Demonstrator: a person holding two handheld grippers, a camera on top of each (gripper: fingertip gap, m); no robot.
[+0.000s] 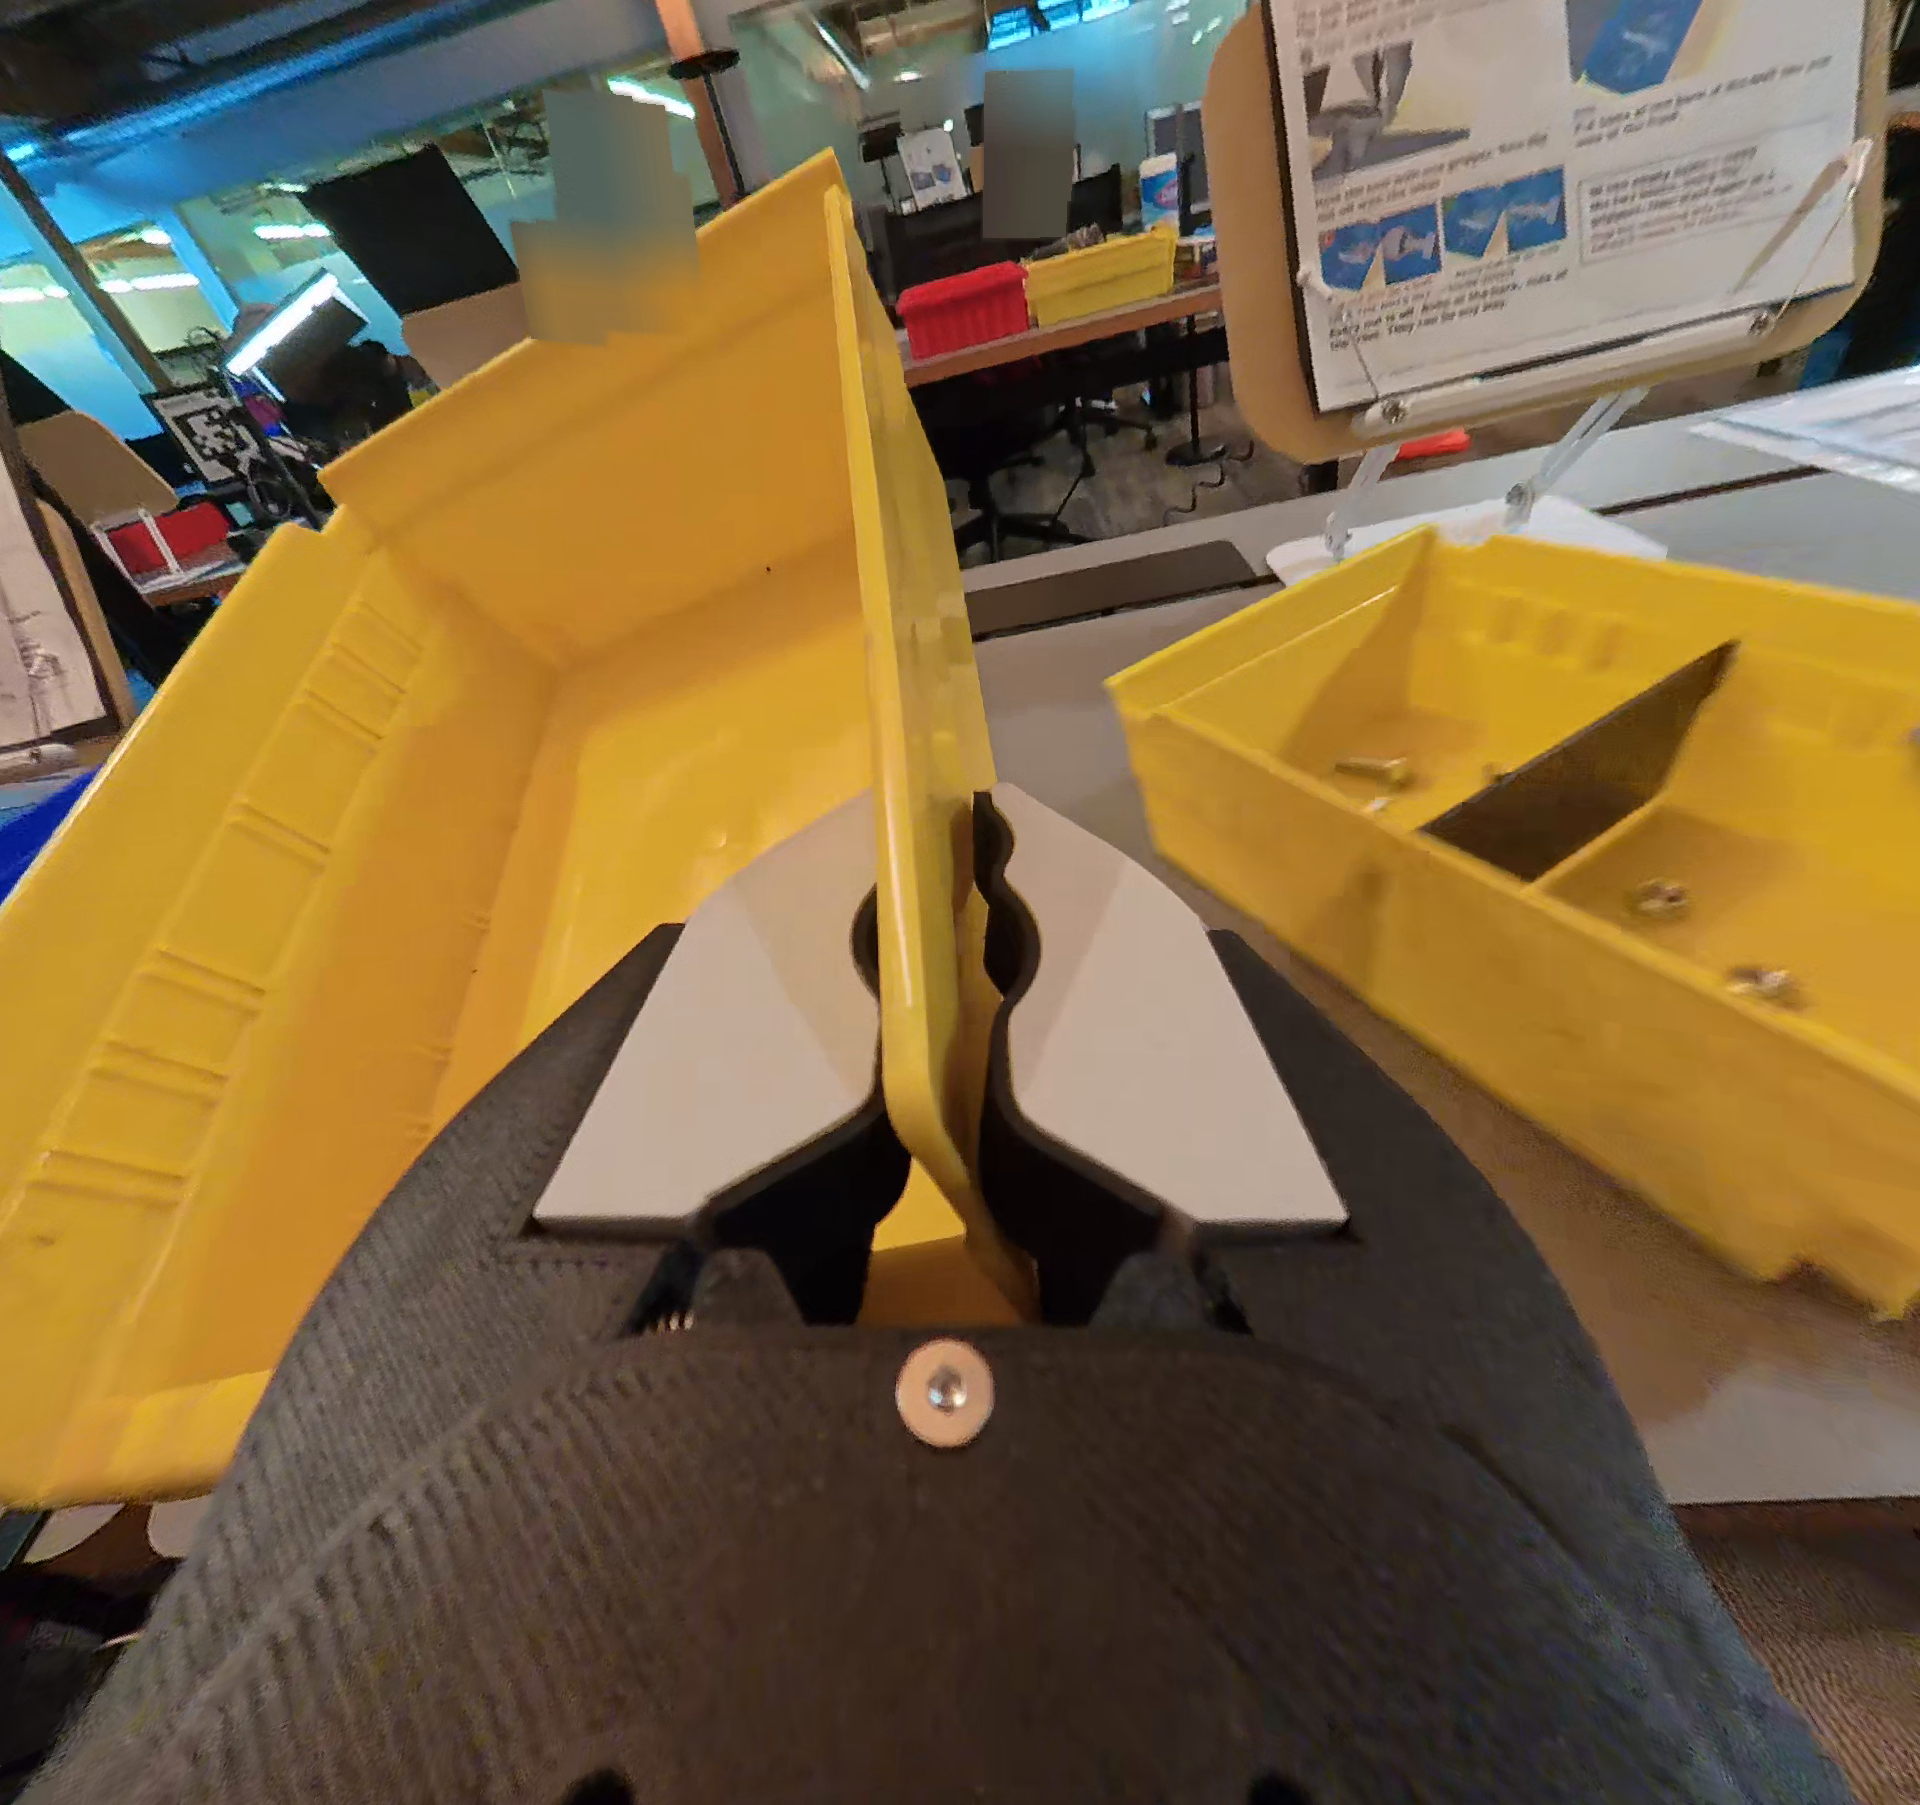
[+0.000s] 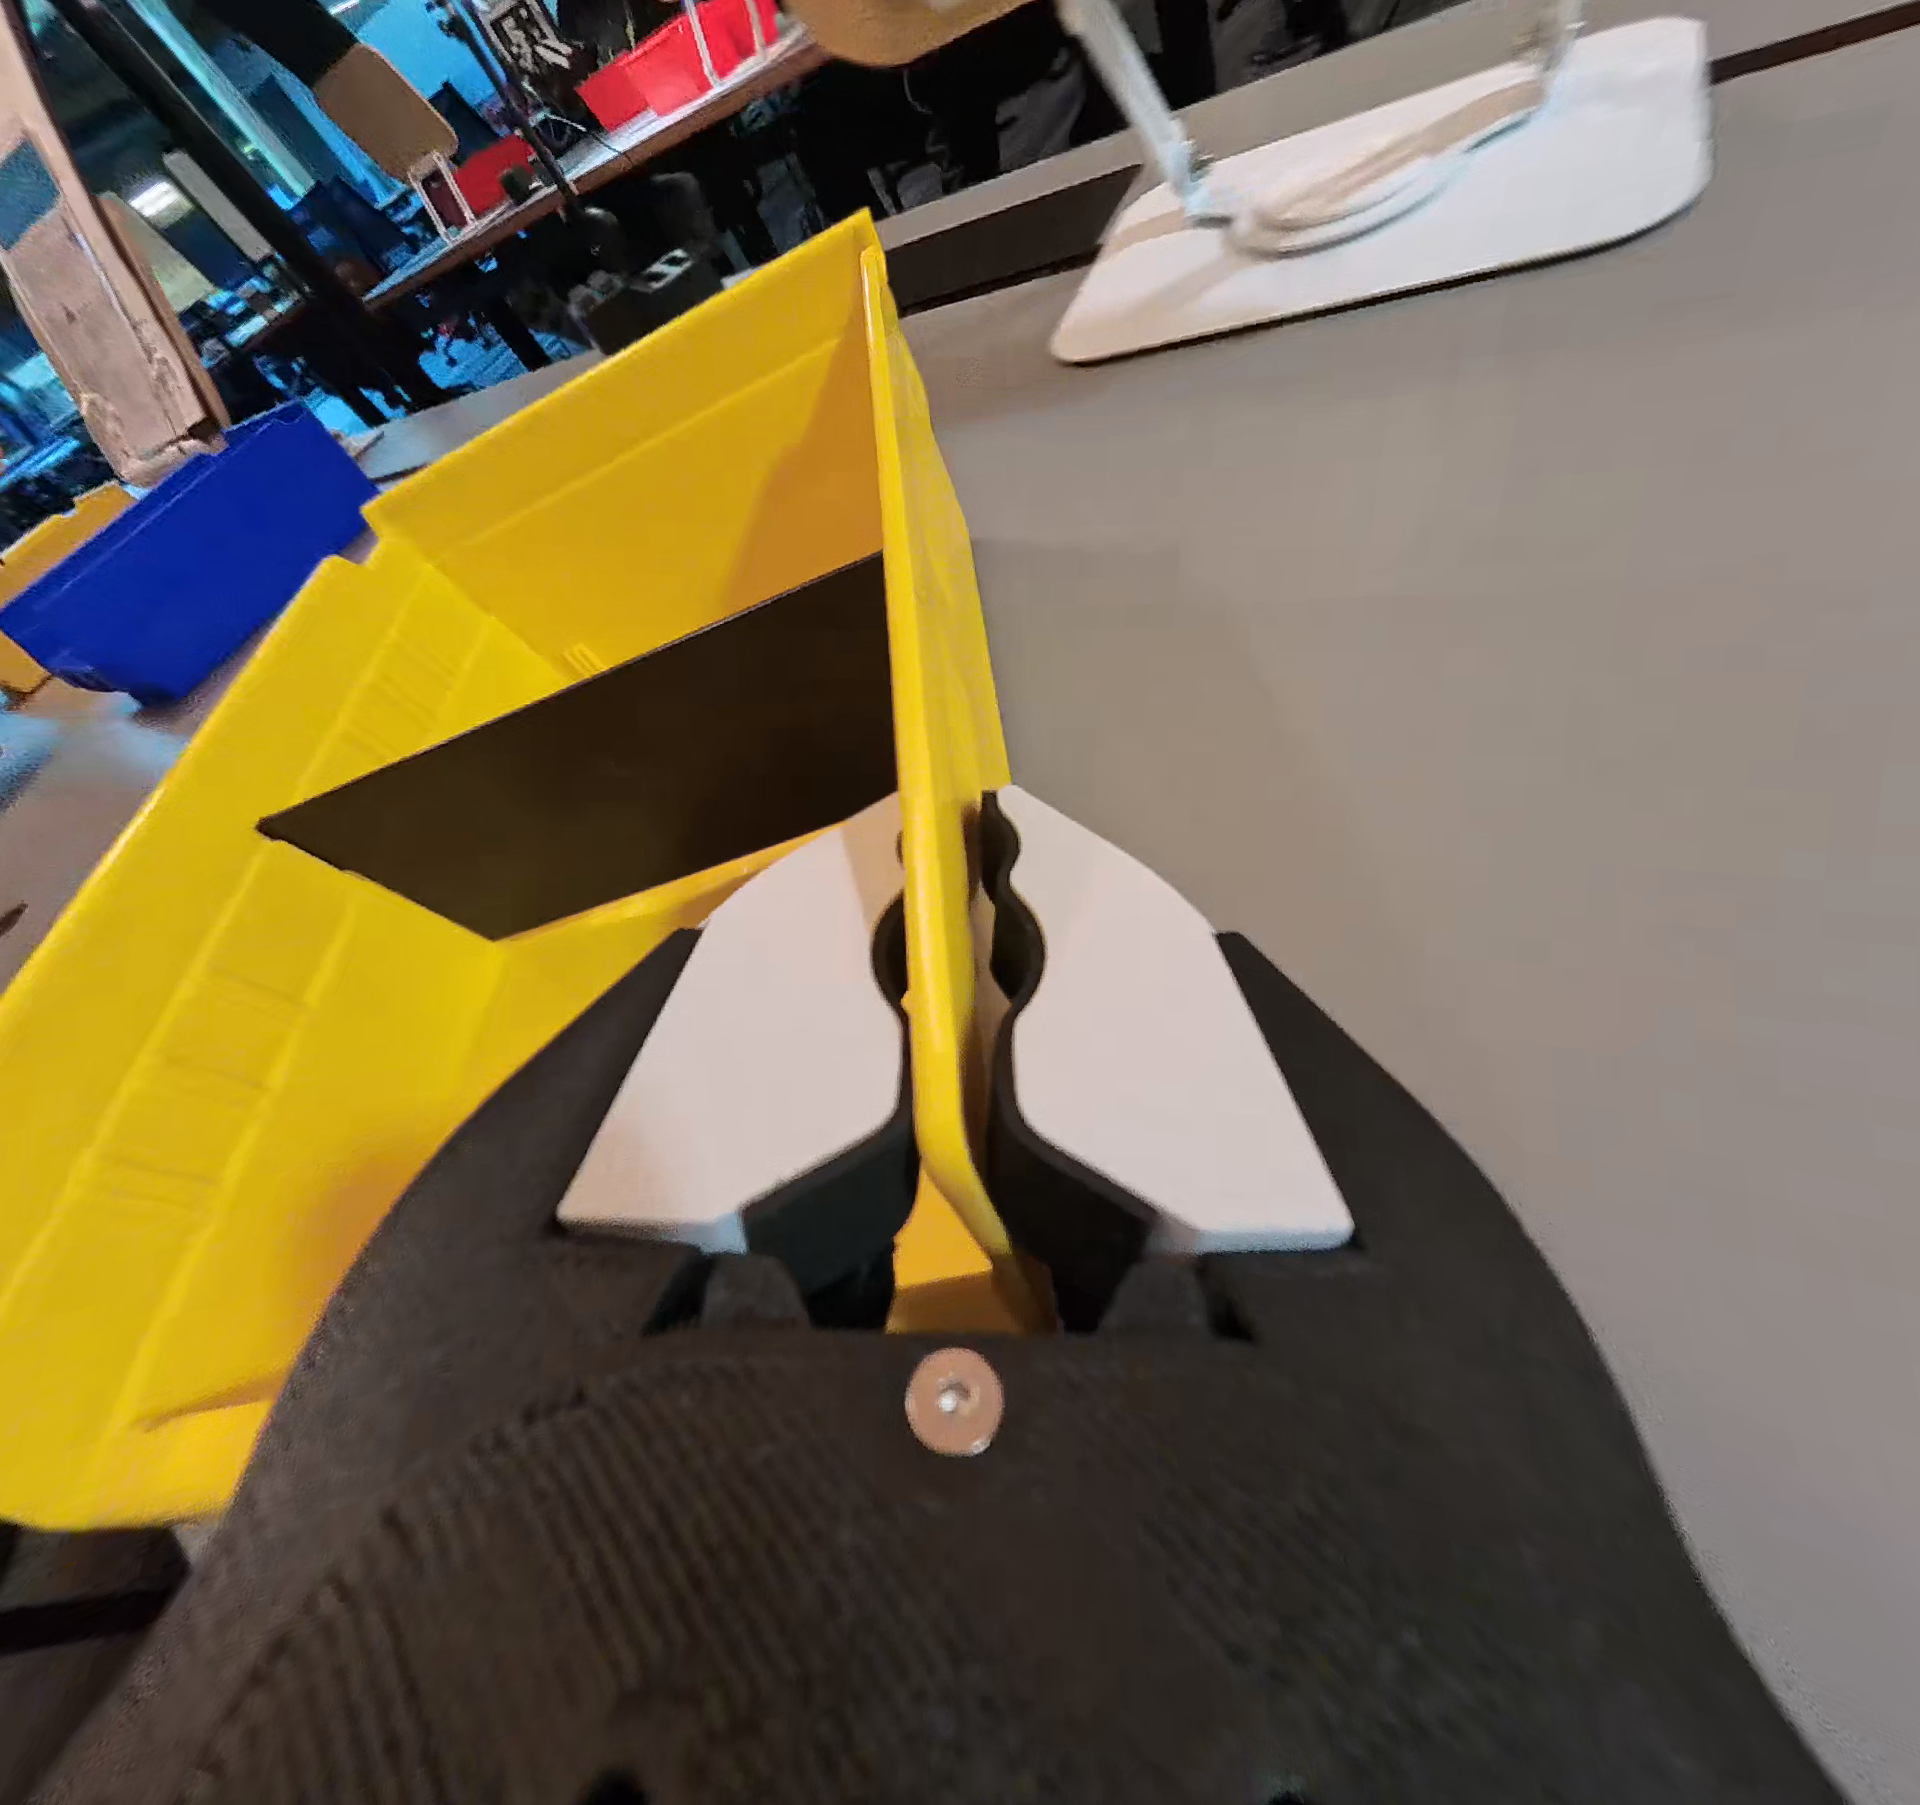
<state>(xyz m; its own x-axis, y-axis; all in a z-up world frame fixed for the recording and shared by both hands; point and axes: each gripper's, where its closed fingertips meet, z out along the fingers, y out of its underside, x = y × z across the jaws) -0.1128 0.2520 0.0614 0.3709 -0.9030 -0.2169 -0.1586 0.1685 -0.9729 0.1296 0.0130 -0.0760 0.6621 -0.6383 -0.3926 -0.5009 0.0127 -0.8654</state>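
In the left wrist view, my left gripper (image 1: 935,810) is shut on the right side wall of an empty yellow bin (image 1: 623,716), with the wall standing between the jaws. To its right, a second yellow bin (image 1: 1558,1028) sits on the grey table with a black divider (image 1: 1579,779) and a few screws (image 1: 1371,771) inside. In the right wrist view, my right gripper (image 2: 951,810) is shut on the right side wall of a yellow bin (image 2: 312,1080) with a black divider (image 2: 623,768). Whether either held bin rests on the table is hidden.
A board with an instruction sheet (image 1: 1558,145) stands on a white stand whose base (image 2: 1403,207) lies on the grey table (image 2: 1455,820) beyond the bins. A blue bin (image 2: 187,550) sits at the far left. Workbenches with red and yellow bins (image 1: 961,306) fill the background. There is about 40 cm between the tips of the two grippers.
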